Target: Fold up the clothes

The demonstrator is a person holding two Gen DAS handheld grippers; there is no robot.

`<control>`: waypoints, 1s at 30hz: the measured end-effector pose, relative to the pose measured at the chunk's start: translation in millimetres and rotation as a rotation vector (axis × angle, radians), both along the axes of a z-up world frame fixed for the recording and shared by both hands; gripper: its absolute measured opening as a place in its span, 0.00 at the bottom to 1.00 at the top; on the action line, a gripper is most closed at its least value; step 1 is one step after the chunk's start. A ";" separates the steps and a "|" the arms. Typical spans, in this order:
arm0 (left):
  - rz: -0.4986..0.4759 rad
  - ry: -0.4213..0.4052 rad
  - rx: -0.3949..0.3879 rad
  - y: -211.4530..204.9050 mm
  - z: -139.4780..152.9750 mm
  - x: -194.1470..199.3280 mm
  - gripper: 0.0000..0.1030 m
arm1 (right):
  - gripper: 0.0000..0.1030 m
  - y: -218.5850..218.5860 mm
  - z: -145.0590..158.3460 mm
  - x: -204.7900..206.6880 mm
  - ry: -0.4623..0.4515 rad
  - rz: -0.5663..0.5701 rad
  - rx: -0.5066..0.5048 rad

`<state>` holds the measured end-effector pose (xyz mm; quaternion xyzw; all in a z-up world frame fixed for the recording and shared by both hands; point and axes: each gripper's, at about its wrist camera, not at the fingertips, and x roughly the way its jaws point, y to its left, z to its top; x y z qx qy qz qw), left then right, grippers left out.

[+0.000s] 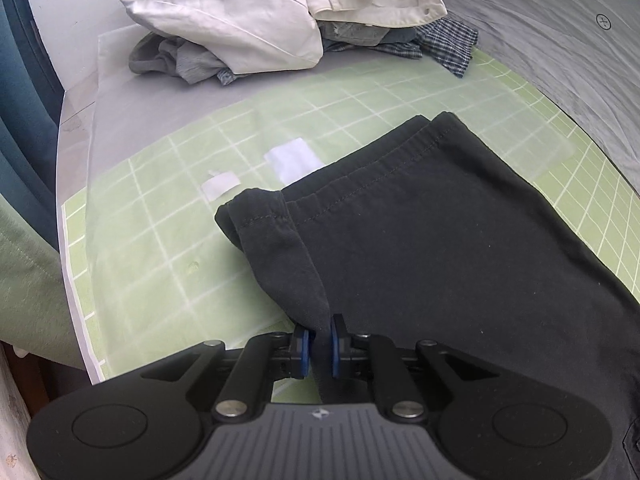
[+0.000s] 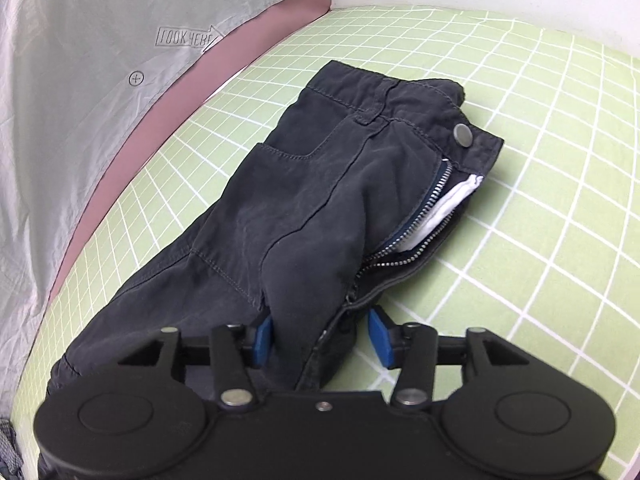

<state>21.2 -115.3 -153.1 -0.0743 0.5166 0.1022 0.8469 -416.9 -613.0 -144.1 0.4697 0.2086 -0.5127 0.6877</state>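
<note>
while the dark trousers [image 1: 420, 240] lie across the green grid mat [image 1: 152, 240], i judge the folding to be only partly done. in the left wrist view the trousers fill the centre and right of the frame, their hemmed leg ends pointing to the upper middle. my left gripper [image 1: 319, 346] sits at the bottom centre, its jaws pinched almost together on a raised flap of the dark cloth, which stands up from the blue pads [image 1: 306, 350] and runs toward the frame's centre left.

in the right wrist view the waist end of the trousers [image 2: 320, 184] shows in the centre, with a metal button [image 2: 463, 133] at upper right, an open zip [image 2: 416, 216] and white lining beneath it. my right gripper [image 2: 320, 340] is at the bottom centre, jaws about half apart. a bunched ridge of fabric lies between them; the left pad touches it, but the right pad stands clear, so i do not count this as a grip.

a heap of unfolded clothes [image 1: 280, 20], pale garments over grey and checked ones, waits at the top of the left wrist view, beyond the mat. a grey garment [image 2: 80, 60] lies in the upper left of the right wrist view.

so one item is mid-fold, not yet a tidy packet, and the pile looks untouched. most of the task is left, as far as i can tell.
</note>
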 end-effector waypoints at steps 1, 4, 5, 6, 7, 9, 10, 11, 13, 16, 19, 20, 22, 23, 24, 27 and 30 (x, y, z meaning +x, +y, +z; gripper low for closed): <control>0.002 0.004 0.003 -1.0 0.7 1.3 0.12 | 0.62 -0.9 1.6 -1.3 -0.002 -0.011 -0.012; 0.013 0.014 0.009 -2.3 0.2 2.5 0.12 | 0.66 -3.2 9.2 -1.5 0.020 -0.037 -0.060; 0.016 0.016 0.010 -2.6 -0.5 2.5 0.12 | 0.68 -3.6 12.2 -1.3 0.035 -0.046 -0.076; 0.020 0.018 0.010 -2.9 -1.2 2.5 0.12 | 0.72 -4.3 14.7 -4.2 0.036 -0.071 -0.089; 0.020 0.021 0.013 -3.6 -2.0 2.7 0.12 | 0.73 -7.3 15.9 -8.7 0.028 -0.102 -0.096; 0.011 0.029 0.028 -5.6 -4.0 3.7 0.12 | 0.74 -15.8 15.1 -18.8 0.007 -0.166 -0.093; 0.007 0.032 0.037 -7.1 -4.9 4.1 0.12 | 0.76 -20.8 12.6 -24.4 -0.004 -0.197 -0.083; 0.003 0.035 0.045 -8.7 -5.9 4.5 0.12 | 0.77 -25.9 10.2 -30.0 -0.016 -0.229 -0.072; -0.007 0.042 0.060 -10.5 -7.7 5.8 0.13 | 0.78 -37.3 2.2 -33.7 -0.018 -0.261 -0.048; -0.011 0.052 0.069 -11.3 -8.7 7.4 0.13 | 0.78 -51.1 -9.1 -33.8 -0.020 -0.286 -0.020; -0.003 0.053 0.062 -9.4 -8.8 7.7 0.13 | 0.78 -61.5 -13.1 -24.5 -0.007 -0.274 -0.030; 0.003 0.049 0.058 -8.3 -9.1 7.2 0.13 | 0.78 -65.0 -12.7 -20.1 0.016 -0.262 -0.036; 0.001 0.044 0.058 -8.4 -10.0 6.3 0.13 | 0.60 -73.8 -11.3 -13.4 0.041 -0.236 -0.037; -0.001 0.042 0.058 -8.5 -10.4 5.9 0.13 | 0.49 -79.5 -10.4 -10.8 0.048 -0.217 -0.035; -0.006 0.043 0.054 -7.8 -10.5 6.3 0.12 | 0.32 -84.0 -8.8 -8.2 0.050 -0.205 -0.033; -0.018 0.050 0.023 -3.1 -10.8 7.6 0.12 | 0.20 -95.2 4.3 0.0 0.094 -0.165 -0.058; -0.025 0.037 -0.002 0.6 -11.9 5.2 0.12 | 0.19 -98.8 9.5 10.8 0.160 -0.120 -0.137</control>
